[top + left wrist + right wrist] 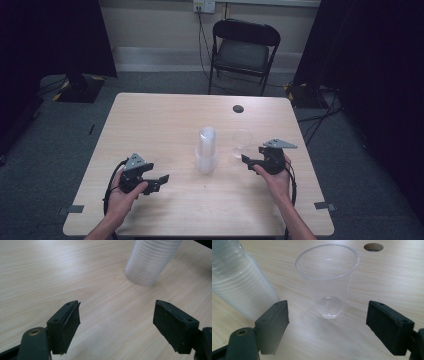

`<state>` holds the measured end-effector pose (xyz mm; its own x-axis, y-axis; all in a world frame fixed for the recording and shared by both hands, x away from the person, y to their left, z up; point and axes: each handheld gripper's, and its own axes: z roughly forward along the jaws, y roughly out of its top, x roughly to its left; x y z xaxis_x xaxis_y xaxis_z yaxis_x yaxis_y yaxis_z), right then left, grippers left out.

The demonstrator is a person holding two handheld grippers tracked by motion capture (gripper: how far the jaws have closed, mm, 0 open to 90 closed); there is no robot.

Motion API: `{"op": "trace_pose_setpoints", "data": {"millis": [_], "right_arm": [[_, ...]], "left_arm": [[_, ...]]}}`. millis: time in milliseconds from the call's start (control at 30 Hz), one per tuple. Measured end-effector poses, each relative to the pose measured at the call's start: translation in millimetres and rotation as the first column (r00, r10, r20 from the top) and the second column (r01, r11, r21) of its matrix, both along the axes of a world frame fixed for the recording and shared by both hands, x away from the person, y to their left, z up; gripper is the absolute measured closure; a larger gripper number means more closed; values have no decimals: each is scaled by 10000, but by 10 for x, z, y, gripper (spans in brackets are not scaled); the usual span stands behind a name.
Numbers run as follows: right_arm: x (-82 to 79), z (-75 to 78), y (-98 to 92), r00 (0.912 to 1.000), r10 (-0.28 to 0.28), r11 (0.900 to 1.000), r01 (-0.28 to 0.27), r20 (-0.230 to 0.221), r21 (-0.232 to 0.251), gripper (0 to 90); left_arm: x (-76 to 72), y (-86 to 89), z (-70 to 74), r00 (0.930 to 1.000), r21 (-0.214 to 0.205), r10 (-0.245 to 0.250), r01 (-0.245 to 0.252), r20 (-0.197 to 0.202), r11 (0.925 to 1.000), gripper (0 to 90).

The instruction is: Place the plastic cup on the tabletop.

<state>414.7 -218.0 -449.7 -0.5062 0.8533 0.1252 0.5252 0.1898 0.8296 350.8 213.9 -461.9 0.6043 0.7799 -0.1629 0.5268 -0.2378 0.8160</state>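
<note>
From the high view, a light wooden table (150, 120) is seen with a stack of clear plastic cups (206, 150) standing mouth-down near its middle; a single clear cup (242, 143) stands upright just to the right of the stack; the left gripper (161, 180) is held near the table's left front, its jaws apart and empty; the right gripper (245, 159) is held just in front of the single cup, not touching it; a round hole (238, 108) is cut in the tabletop farther back; a black folding chair (243, 50) stands beyond the table.

In the left gripper view, the jaws are spread wide over bare wood; the stack (151, 261) is seen ahead and to the right, well apart from them.

In the right gripper view, the jaws are spread wide with nothing between them; the single cup (328, 277) stands ahead, centred on the gap; the stack (238, 280) is beside it at the left; the hole (373, 247) is seen at the top right.
</note>
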Motion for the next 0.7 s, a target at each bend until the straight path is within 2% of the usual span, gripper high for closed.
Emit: {"op": "trace_pose_setpoints", "data": {"millis": [100, 267, 367, 467, 567, 700], "right_arm": [[-84, 29, -35, 10000, 10, 10000, -11, 88, 80, 181], [-198, 55, -89, 10000, 64, 10000, -64, -44, 18, 182], [-288, 79, -129, 9999, 95, 9998, -94, -56, 165, 182], [-362, 92, -147, 9998, 152, 9997, -149, -132, 193, 182], [-436, 104, -165, 9998, 155, 9995, -152, -114, 266, 184], [-498, 108, -181, 9998, 166, 9994, -164, -73, 308, 185]], "left_arm": [[-6, 11, 2, 10000, 11, -31, 31, -90, 10000, 215], [-9, 24, 7, 9999, -45, -19, 18, -117, 10000, 216], [-14, 28, 7, 9998, -77, -44, 43, -185, 10000, 216], [-18, 27, 8, 9999, -59, -53, 52, -146, 10000, 217], [-48, 18, 33, 9994, -107, -313, 314, 128, 9994, 244], [-54, 2, 35, 9992, -112, -391, 392, 68, 9992, 244]]}}
